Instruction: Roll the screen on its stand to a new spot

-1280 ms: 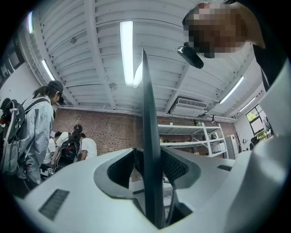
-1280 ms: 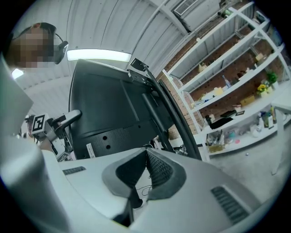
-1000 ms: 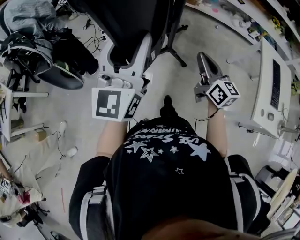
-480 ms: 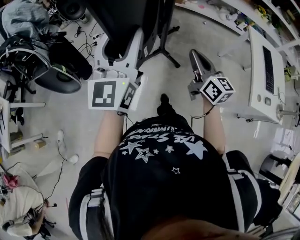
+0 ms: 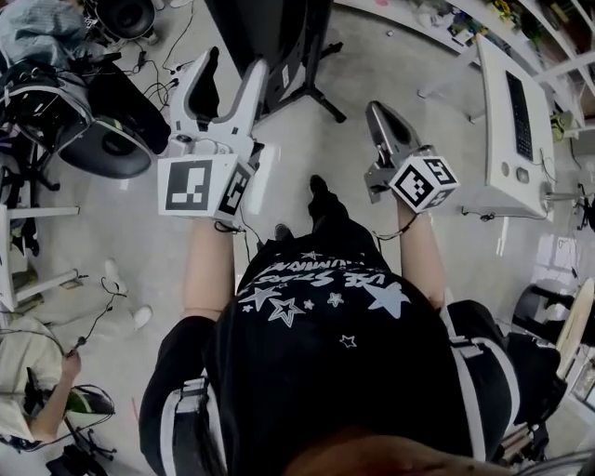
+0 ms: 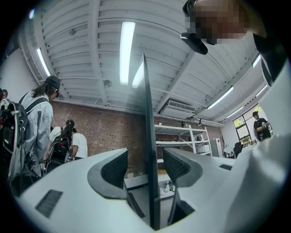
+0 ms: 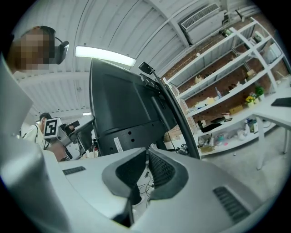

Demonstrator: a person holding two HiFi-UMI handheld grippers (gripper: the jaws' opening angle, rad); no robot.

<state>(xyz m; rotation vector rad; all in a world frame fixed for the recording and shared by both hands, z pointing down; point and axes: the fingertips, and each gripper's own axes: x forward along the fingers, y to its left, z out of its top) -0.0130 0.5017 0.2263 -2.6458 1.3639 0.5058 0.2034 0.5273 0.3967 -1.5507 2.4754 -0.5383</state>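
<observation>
White plastic left gripper (image 5: 232, 63) upper centre-left, jaws apart and opening, tips near large black flat screen (image 5: 265, 20) at top edge, black metal stand (image 5: 314, 56) beside, grey-jawed right gripper (image 5: 378, 112) centre-right, jaws together

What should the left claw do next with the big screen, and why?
Probably slide the left claw back off the screen: its jaws are opening, the screen's thin edge stands between them untouched, and the right claw is shut on nothing.
</observation>
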